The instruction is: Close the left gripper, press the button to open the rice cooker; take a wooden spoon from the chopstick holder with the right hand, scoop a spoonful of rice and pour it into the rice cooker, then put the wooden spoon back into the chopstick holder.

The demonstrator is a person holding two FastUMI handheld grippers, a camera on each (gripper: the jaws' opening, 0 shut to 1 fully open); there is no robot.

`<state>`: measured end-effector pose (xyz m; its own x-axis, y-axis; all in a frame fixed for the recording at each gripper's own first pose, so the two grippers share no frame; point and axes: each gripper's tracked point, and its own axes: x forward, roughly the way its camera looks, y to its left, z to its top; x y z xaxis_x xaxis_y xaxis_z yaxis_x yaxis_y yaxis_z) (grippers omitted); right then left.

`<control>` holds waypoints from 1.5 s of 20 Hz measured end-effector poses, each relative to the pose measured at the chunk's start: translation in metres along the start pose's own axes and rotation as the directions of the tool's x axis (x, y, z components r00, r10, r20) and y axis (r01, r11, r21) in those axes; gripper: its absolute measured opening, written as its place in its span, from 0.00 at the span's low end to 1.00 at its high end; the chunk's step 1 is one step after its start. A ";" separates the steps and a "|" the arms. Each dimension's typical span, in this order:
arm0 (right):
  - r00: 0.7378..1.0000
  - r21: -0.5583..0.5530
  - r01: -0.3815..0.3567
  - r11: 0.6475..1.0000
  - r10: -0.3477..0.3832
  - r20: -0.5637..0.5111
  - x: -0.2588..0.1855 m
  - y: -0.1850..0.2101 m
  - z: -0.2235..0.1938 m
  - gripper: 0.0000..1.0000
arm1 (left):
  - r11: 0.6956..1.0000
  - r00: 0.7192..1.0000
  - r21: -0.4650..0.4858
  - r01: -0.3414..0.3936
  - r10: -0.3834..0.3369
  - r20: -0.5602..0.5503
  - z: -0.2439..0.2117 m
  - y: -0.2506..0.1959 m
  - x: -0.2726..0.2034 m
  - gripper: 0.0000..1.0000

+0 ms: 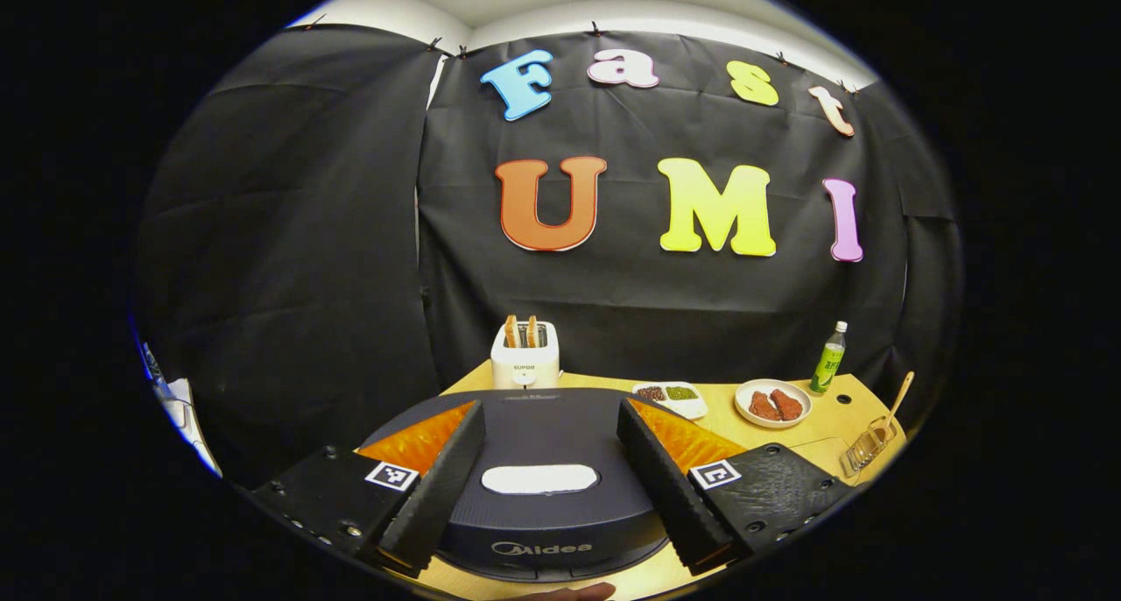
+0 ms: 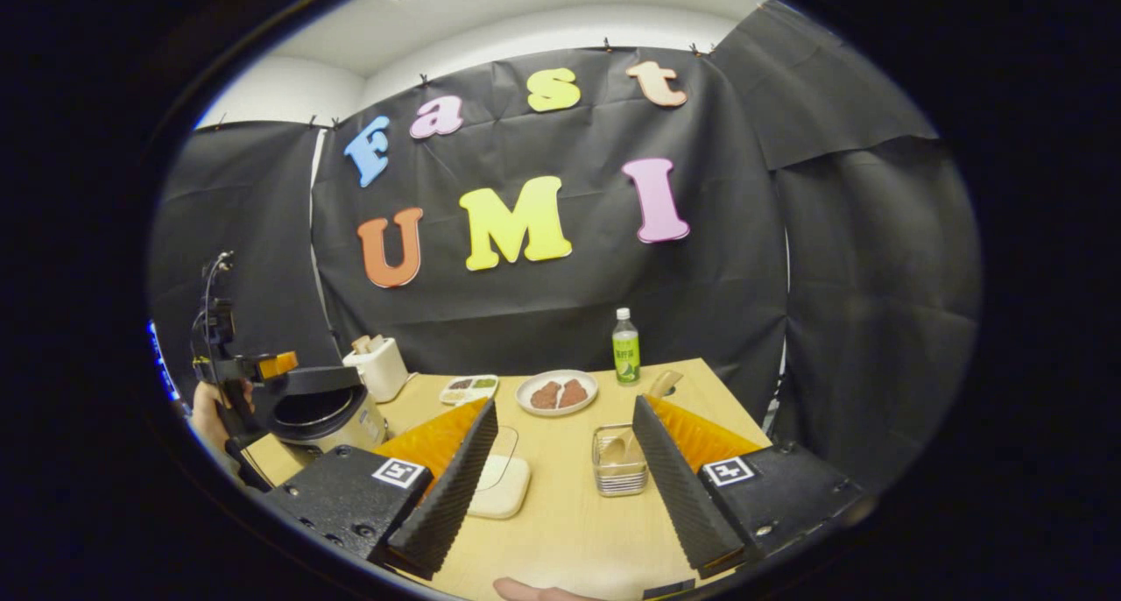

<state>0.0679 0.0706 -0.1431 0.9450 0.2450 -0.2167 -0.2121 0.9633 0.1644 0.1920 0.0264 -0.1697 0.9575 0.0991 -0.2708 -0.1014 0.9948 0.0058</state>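
I am holding the left gripper (image 1: 555, 483) spread over the closed rice cooker (image 1: 543, 505). The right gripper (image 2: 565, 487) is spread, facing the chopstick holder (image 2: 620, 465) with the wooden spoon (image 2: 663, 382).

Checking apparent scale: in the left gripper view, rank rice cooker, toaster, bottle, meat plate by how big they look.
1. Rice cooker, though nearness inflates it.
2. Toaster.
3. Plate and bottle look alike in area; no ranking.
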 end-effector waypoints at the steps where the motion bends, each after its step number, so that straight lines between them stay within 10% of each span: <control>1: 1.000 -0.004 0.001 1.000 -0.001 -0.004 0.000 0.001 -0.002 1.00 | 1.000 1.000 -0.002 0.001 -0.001 -0.014 -0.009 0.001 -0.002 0.98; 30: 0.999 0.040 -0.027 0.999 0.025 0.034 0.006 0.030 0.001 0.99 | 0.998 0.998 -0.019 -0.060 0.060 0.005 -0.066 -0.003 -0.049 0.99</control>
<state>0.0674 0.1009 -0.1385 0.9472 0.2653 -0.1798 -0.2270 0.9514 0.2081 0.1279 0.0170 -0.2199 0.9511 0.1584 -0.2653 -0.1632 0.9866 0.0038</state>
